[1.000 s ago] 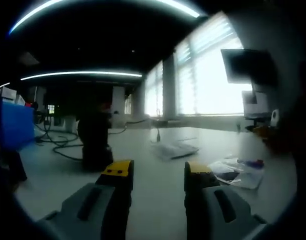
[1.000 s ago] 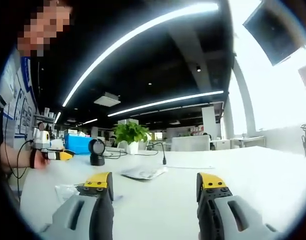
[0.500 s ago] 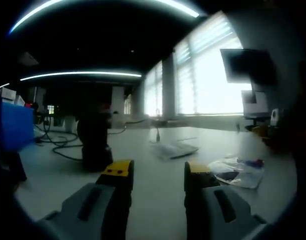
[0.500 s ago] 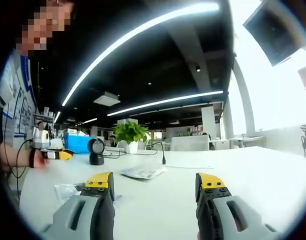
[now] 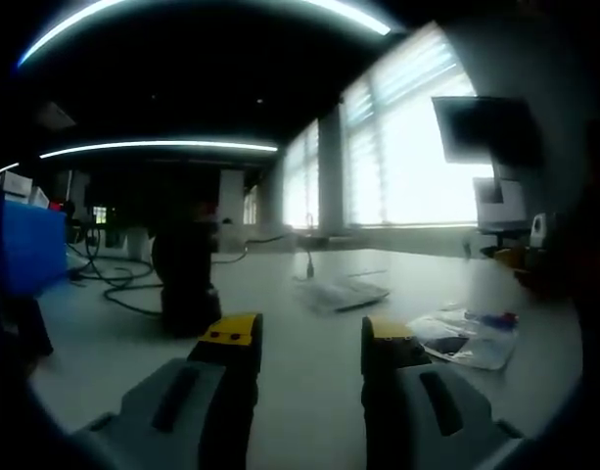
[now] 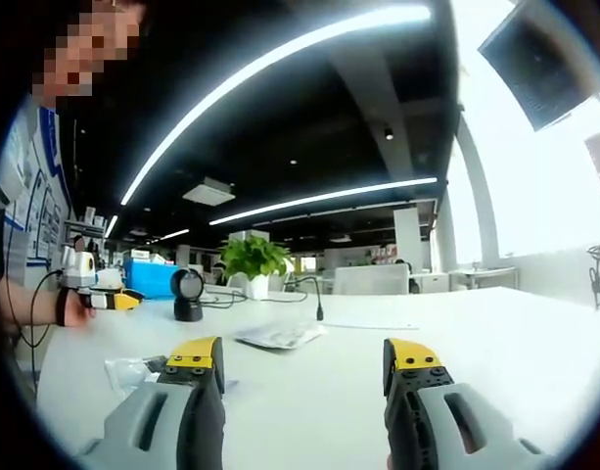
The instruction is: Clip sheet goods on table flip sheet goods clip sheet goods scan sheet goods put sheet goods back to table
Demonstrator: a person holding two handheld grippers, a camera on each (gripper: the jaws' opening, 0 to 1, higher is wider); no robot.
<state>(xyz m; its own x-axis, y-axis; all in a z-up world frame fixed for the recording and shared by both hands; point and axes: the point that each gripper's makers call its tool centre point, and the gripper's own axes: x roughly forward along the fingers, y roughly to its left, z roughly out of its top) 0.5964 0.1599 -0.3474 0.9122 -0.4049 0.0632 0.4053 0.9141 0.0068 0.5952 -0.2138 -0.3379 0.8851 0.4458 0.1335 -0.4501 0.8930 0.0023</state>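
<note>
Two flat plastic-wrapped sheet goods lie on the white table (image 6: 495,343). One clear packet (image 5: 463,338) is to the right of my left gripper (image 5: 304,338) and appears as a packet (image 6: 133,373) left of my right gripper (image 6: 304,357). The other, a pale packet (image 5: 341,292) (image 6: 277,336), lies farther out toward the middle of the table. Both grippers hover low over the table, open, with nothing between their yellow-tipped jaws. The left gripper (image 6: 102,302) shows at the far left of the right gripper view, held in a person's hand.
A black barcode scanner (image 5: 187,279) (image 6: 188,297) stands on the table with cables around it. A blue box (image 5: 30,245) (image 6: 153,282) sits at the table's edge. A potted plant (image 6: 253,264) is farther back. Bright windows (image 5: 417,147) line one side, with a monitor (image 5: 485,132) nearby.
</note>
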